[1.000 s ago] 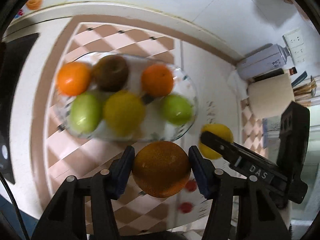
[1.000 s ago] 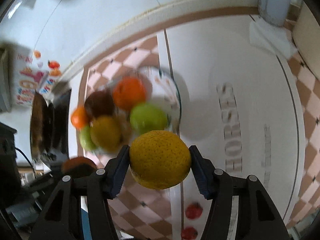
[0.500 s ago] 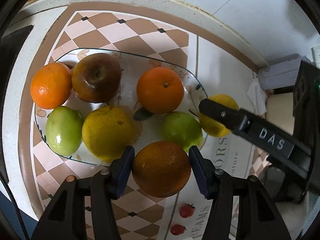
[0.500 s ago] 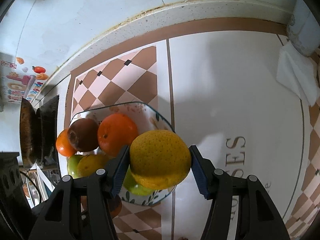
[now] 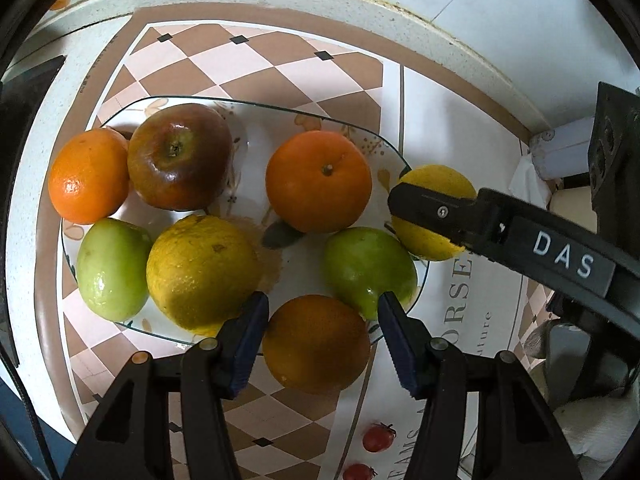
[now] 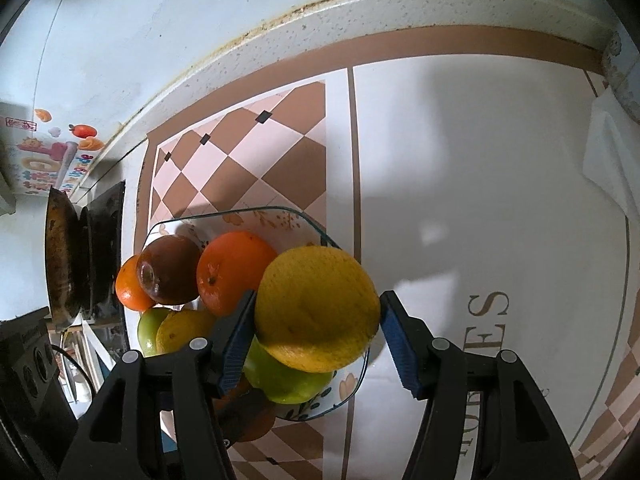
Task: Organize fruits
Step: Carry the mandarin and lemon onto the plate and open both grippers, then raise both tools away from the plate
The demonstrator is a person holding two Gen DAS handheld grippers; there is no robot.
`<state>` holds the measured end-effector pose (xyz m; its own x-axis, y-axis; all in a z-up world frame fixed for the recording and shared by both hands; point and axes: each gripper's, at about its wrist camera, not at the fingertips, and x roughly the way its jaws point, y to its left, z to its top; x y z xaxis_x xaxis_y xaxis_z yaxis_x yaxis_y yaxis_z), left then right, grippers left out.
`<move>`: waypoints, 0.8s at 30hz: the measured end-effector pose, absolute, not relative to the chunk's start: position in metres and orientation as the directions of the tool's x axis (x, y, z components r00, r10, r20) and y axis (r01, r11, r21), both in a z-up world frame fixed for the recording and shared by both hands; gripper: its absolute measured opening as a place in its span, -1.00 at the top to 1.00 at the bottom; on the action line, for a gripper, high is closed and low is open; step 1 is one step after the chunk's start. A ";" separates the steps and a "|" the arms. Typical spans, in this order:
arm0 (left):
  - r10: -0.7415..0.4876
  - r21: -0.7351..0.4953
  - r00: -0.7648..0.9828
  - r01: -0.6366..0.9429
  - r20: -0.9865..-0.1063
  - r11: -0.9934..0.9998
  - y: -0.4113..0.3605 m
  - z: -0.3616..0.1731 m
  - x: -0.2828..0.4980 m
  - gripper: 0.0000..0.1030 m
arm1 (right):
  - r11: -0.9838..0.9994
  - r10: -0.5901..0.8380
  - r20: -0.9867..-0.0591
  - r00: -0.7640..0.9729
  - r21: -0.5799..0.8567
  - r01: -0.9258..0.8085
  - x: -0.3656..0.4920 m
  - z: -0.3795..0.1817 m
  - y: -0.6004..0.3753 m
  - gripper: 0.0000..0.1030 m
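Six fruits plated — my last two arriving.
Left tool (image 5: 320, 340) pinches the dull orange (image 5: 316, 344) at the glass plate's (image 5: 256, 106) lower rim; right tool (image 6: 316, 332), jaws just been opening, cradles the yellow citrus (image 6: 316, 312) at frame centre — both remain unplaced.

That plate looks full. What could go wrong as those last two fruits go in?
The right tool has just been opening around the yellow fruit, which sits over the plate's rim above a green fruit: it may roll off. The left tool holds its orange at the crowded near rim; it could slip out too.
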<state>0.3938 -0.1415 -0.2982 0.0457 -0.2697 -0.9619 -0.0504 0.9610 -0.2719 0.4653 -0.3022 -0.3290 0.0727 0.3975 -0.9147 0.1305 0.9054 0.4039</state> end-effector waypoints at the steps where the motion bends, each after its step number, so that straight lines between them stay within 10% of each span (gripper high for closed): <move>1: -0.269 -0.271 0.042 -0.048 -0.962 0.961 -0.142 -0.298 0.394 -0.06 | 0.904 0.402 -0.913 0.072 0.408 0.129 0.465 -0.328 -0.302 -0.33; 14: -0.157 -0.152 0.162 0.044 -0.974 0.987 -0.124 -0.251 0.387 -0.09 | 0.963 0.223 -0.961 0.164 0.244 0.117 0.433 -0.280 -0.300 -0.81; 19: -0.076 -0.064 0.226 0.059 -0.971 0.996 -0.098 -0.237 0.382 -0.69 | 0.989 0.096 -0.973 0.208 0.118 0.094 0.403 -0.258 -0.284 -0.83; 24: -0.012 0.004 0.259 0.060 -0.966 0.998 -0.079 -0.230 0.371 -0.88 | 0.994 0.042 -0.970 0.240 0.065 0.088 0.373 -0.239 -0.266 -0.83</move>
<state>0.3712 -0.0786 -0.2298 0.2591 -0.0118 -0.9658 0.0597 0.9982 0.0038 0.3727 -0.2661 -0.2390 0.2398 0.0418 -0.9699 0.0875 0.9941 0.0645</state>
